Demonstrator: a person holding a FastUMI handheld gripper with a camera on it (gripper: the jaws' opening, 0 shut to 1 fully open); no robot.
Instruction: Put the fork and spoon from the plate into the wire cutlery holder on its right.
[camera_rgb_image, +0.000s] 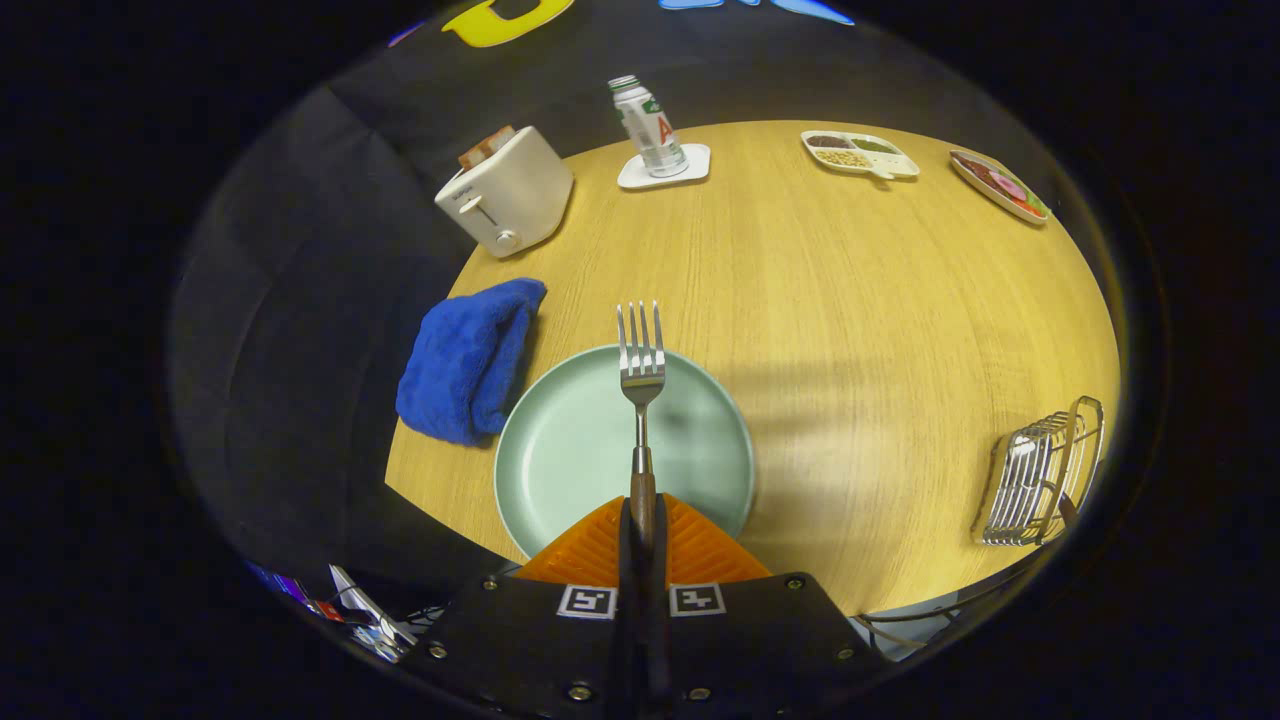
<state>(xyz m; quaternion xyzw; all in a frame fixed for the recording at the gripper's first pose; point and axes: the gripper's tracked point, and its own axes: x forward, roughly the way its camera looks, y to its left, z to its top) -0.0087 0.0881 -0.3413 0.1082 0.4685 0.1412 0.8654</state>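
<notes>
My gripper (642, 520) is shut on the brown handle of a fork (640, 375), which sticks out straight ahead of the fingers with its metal tines pointing away. The fork hangs above a pale green plate (570, 450) that lies just beyond the fingers on a round wooden table (850, 300). No cutlery lies on the visible part of the plate. The wire cutlery holder (1040, 475) stands to the right of the plate near the table's edge, with what looks like a dark handle poking from it.
A folded blue cloth (465, 360) lies left of the plate. Farther back stand a white toaster (505, 190) with toast in it, a bottle (648, 125) on a white coaster, a divided snack tray (860, 155) and a small dish (1000, 185).
</notes>
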